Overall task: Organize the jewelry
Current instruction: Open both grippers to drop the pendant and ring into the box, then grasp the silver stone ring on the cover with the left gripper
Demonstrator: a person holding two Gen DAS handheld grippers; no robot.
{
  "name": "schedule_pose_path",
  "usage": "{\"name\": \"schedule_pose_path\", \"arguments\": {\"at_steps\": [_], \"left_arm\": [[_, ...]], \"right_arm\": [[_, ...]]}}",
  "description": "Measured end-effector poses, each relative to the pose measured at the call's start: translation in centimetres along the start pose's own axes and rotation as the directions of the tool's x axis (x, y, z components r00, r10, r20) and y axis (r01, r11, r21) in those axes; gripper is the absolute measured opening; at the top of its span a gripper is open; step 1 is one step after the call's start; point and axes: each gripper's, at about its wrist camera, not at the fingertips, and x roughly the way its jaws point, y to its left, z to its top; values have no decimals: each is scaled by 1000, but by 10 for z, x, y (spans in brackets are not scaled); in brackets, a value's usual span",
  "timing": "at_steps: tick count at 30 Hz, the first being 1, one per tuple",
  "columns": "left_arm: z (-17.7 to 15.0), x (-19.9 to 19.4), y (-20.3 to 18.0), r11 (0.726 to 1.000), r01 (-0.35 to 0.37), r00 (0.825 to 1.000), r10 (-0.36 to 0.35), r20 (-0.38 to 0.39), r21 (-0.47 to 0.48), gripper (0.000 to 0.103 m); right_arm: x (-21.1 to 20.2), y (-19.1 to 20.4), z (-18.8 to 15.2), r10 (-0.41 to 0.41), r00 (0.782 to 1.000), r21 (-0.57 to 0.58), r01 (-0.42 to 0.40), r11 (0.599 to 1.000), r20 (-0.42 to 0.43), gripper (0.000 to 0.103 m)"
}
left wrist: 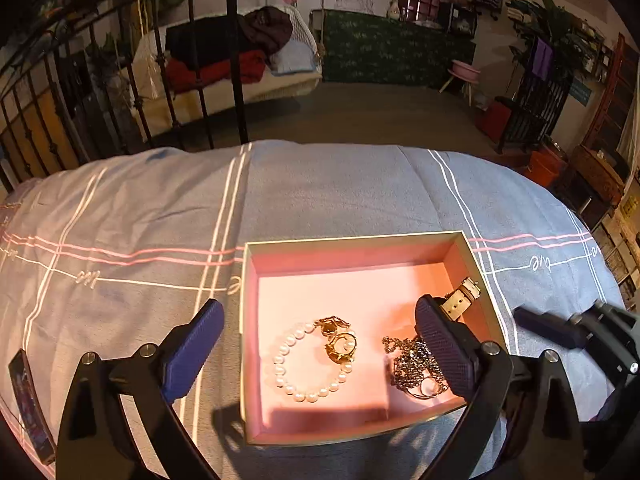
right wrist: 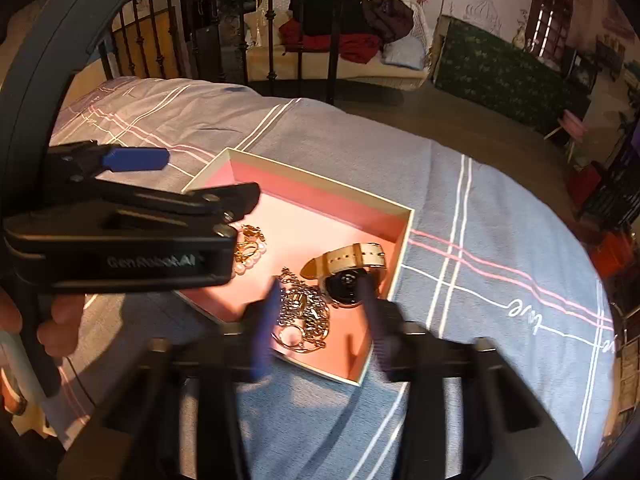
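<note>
Box (left wrist: 362, 240): an open shallow box with a pink inside sat on a blue-grey striped bedspread (left wrist: 320, 192).
Pearl bracelet (left wrist: 304, 364): lay flat on the box floor, toward its left half in the left wrist view, with gold rings (left wrist: 340, 346) touching it on its right side.
Chain (right wrist: 304, 304): a silvery heap lay in the box's near right corner, just beside the watch.
Watch (right wrist: 348, 270): lay in the box against its right wall, dark dial up, pale strap (beige, with holes) curling away from it.
Left gripper (left wrist: 320, 344): released, jaws spread wide over the box; one pad stood outside the box's left wall, the other above the chain; nothing was pinched between them.
Right gripper (right wrist: 320, 316): released too (its fingers were blurred), jaws apart above the chain and the watch; nothing was gripped.
Hand (right wrist: 60, 320): fingers wrapped the left gripper's handle.
</note>
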Motion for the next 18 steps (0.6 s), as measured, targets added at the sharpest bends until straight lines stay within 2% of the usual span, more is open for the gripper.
{"name": "schedule_pose_path", "arguments": {"at_steps": [1,5,7,10,13,15,16,18], "left_arm": [[-3,-6,1,1000,2,1000,-2,5,16,95],[-33,-32,4,998,29,999,-31,26,64,95],[-58,-41,2,995,60,998,-62,16,84,95],[-98,-40,-5,989,105,994,-101,-43,108,95],[-128,-26,-17,983,110,989,-94,-115,146,95],[-136,-16,-23,980,101,986,-77,-146,169,91],[-138,-12,-26,980,103,984,-76,-159,172,84],[-138,-6,-29,978,111,983,-83,-162,175,84]], "right_arm": [[-10,0,-5,-8,999,-7,8,1000,37,89],[-40,-3,-41,19,997,33,-21,999,70,89],[-47,-4,-69,45,998,63,-48,997,51,93],[-44,-3,-120,102,995,125,-99,987,-19,93],[-43,-1,-160,167,985,227,-152,962,-48,92],[-48,1,-176,189,981,281,-173,944,-31,87],[-50,4,-178,195,981,287,-181,941,-22,81],[-51,12,-177,191,981,270,-177,947,-24,70]]}}
